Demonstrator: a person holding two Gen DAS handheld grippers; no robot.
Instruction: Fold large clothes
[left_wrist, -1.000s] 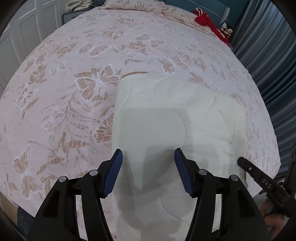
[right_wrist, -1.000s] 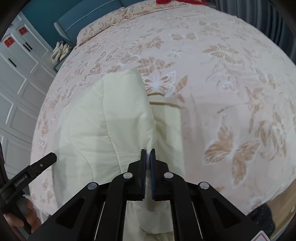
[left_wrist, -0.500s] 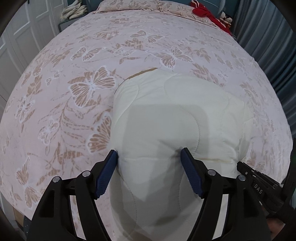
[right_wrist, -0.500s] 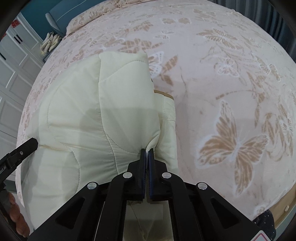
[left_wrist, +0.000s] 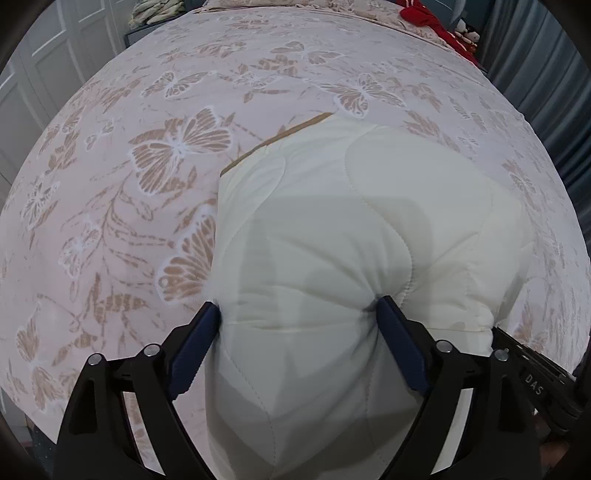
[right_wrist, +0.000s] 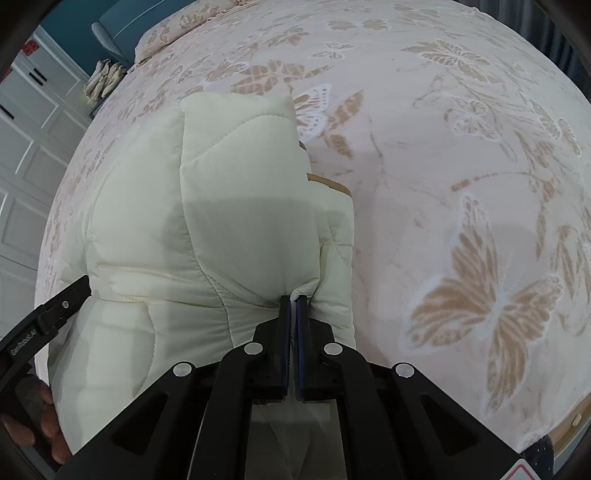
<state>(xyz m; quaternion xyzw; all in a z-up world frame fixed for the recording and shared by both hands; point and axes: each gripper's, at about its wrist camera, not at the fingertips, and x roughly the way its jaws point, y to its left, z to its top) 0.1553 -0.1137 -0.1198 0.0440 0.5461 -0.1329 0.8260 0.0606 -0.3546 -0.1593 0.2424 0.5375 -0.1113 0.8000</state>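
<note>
A: State the location of the garment.

B: The bed (left_wrist: 110, 229), covered in a butterfly print, carries the cream quilted jacket (left_wrist: 369, 229), folded and lying near the bed's near edge.

A: State of the fingers?

B: The left gripper (left_wrist: 299, 325) is opening; its fingers (left_wrist: 199, 343) straddle a puffed fold. The right gripper (right_wrist: 291, 325) is clamped tight on a pinch of jacket fabric.

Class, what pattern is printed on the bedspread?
Tan butterflies and leaves on the pale pink bedspread, clearest in the right wrist view.
</note>
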